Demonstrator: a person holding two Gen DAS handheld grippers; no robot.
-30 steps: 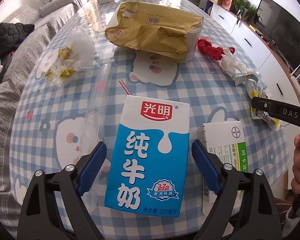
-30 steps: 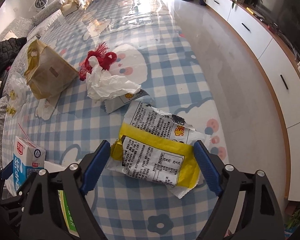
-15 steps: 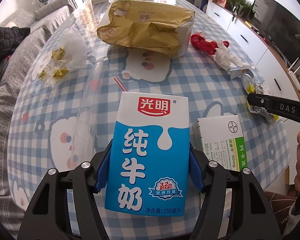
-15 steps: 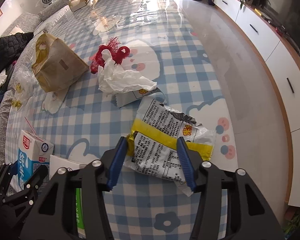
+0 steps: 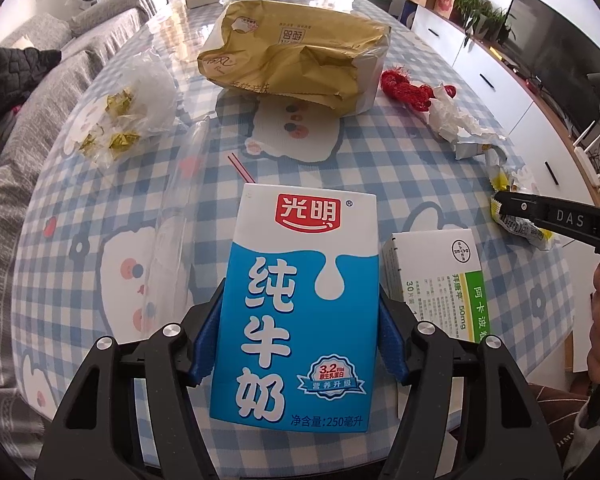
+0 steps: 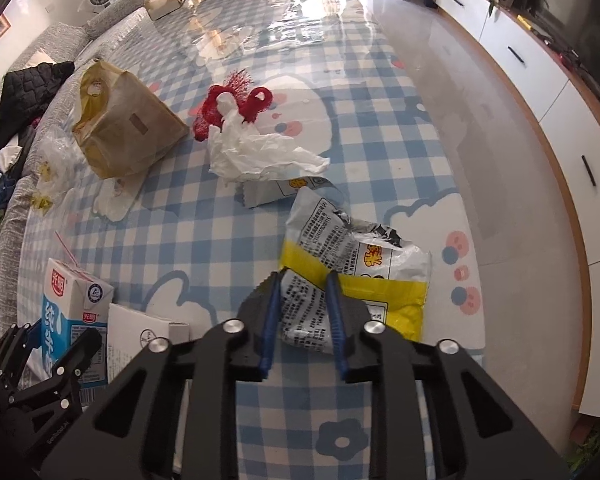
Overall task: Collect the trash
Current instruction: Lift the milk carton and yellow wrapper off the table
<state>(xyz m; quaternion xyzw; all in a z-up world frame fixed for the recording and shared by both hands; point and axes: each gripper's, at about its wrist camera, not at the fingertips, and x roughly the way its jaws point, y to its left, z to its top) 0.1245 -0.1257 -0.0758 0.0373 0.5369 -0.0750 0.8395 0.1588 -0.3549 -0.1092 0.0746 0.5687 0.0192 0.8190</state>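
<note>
A blue and white milk carton stands upright on the checked table. My left gripper is shut on it, with a blue pad pressed on each side. The carton also shows at the lower left of the right wrist view. Near the table's right edge lies a crumpled yellow and white snack wrapper. My right gripper is closing on its near end, and the wrapper is bunched tight between the pads. In the left wrist view that gripper reaches in from the right onto the wrapper.
A white and green medicine box lies right of the carton. Farther back are a brown paper bag, a red net, crumpled white paper and a clear bag of candy wrappers. A sofa borders the left and white cabinets the right.
The left jaws went from wide apart to pressing on the milk carton. The right jaws narrowed from wide around the snack wrapper to pinching its near end.
</note>
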